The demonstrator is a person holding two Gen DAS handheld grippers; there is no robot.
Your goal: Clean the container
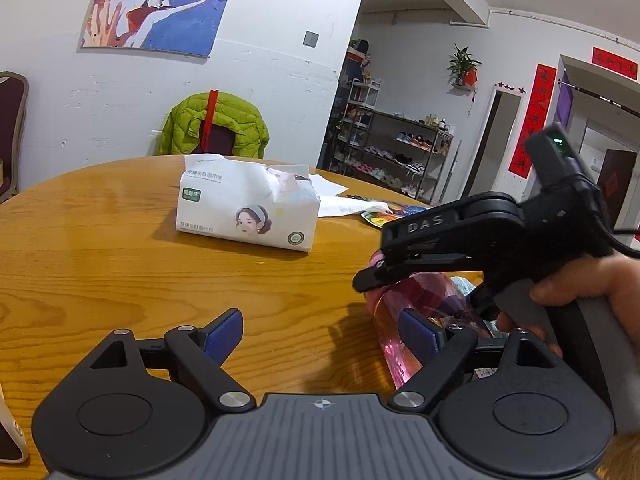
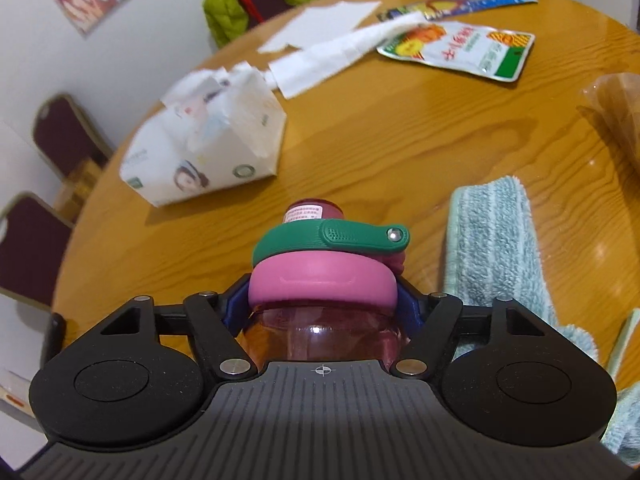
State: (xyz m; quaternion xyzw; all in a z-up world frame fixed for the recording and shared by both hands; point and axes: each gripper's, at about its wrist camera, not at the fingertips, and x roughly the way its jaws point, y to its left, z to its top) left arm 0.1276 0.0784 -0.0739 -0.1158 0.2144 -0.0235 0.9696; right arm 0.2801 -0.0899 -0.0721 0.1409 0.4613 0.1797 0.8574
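The right gripper (image 2: 322, 300) has its blue pads against the pink lid (image 2: 322, 280) of a bottle (image 2: 320, 336). A tissue pack (image 2: 204, 152) lies beyond the bottle to the left, and a blue cloth (image 2: 496, 248) lies just right of it.

We record a round wooden surface (image 1: 100, 248) with a glossy grain. White painted walls (image 1: 280, 92); we count one large anime poster (image 1: 160, 0) and a grey wall switch (image 1: 311, 38). Beyond the surface's far edge, a chair draped with a green padded jacket (image 1: 216, 124); maroon chairs (image 2: 28, 248) at the left edge. We list a metal shoe rack (image 1: 396, 156), a potted plant (image 1: 462, 62), red door banners (image 1: 534, 120).
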